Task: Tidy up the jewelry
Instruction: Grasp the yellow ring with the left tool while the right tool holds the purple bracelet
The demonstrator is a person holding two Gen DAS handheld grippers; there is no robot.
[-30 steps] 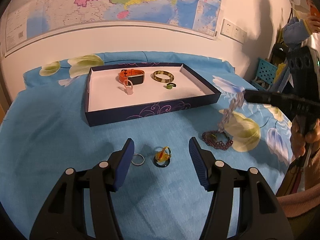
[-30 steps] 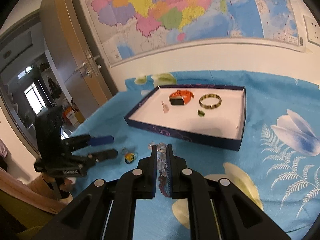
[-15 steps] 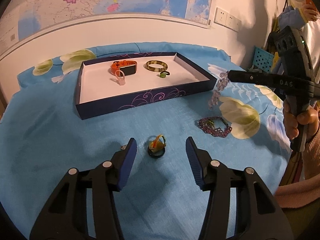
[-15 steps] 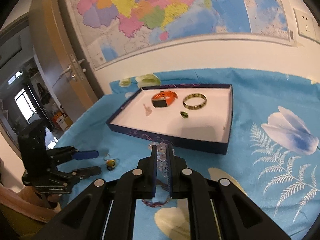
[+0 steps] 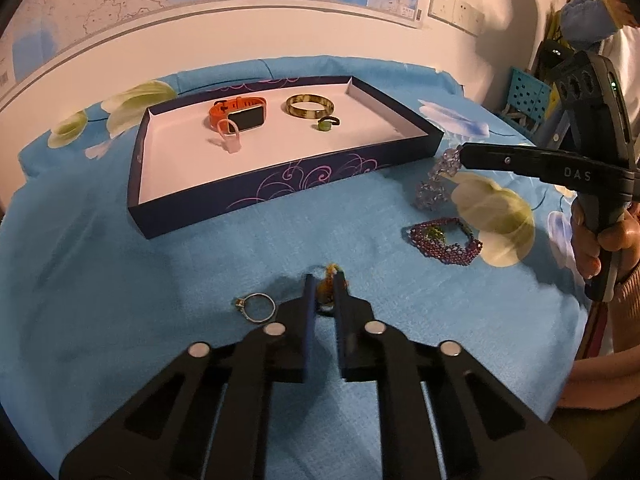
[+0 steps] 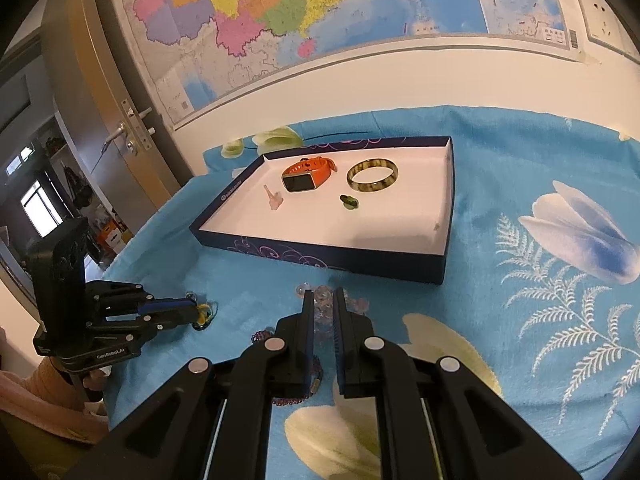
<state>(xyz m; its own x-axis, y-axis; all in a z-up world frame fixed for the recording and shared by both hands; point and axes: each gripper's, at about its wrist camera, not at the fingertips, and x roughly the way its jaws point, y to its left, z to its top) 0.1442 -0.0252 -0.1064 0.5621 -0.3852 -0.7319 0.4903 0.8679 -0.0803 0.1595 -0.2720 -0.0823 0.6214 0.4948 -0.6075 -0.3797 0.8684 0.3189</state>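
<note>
A dark blue tray (image 5: 288, 188) with a white floor holds an orange watch (image 5: 238, 114), a gold bangle (image 5: 310, 105), a small green ring (image 5: 326, 124) and a pink piece (image 5: 230, 140). My left gripper (image 5: 324, 280) is shut on a yellow and black ring (image 5: 326, 292) on the blue cloth. It also shows in the right wrist view (image 6: 194, 312). My right gripper (image 6: 320, 298) is shut on a clear bead bracelet (image 6: 320, 304), which hangs near the tray's right end (image 5: 434, 188). A purple bead bracelet (image 5: 444, 238) and a silver ring (image 5: 258, 307) lie on the cloth.
The table is covered by a blue flowered cloth (image 6: 540, 280). A wall with a map (image 6: 320, 20) stands behind it. A door (image 6: 100, 120) is at the far left in the right wrist view. A blue crate (image 5: 530, 94) stands at the right.
My left gripper moved forward and shut on the yellow and black ring. My right gripper carried the clear bead bracelet toward the tray.
</note>
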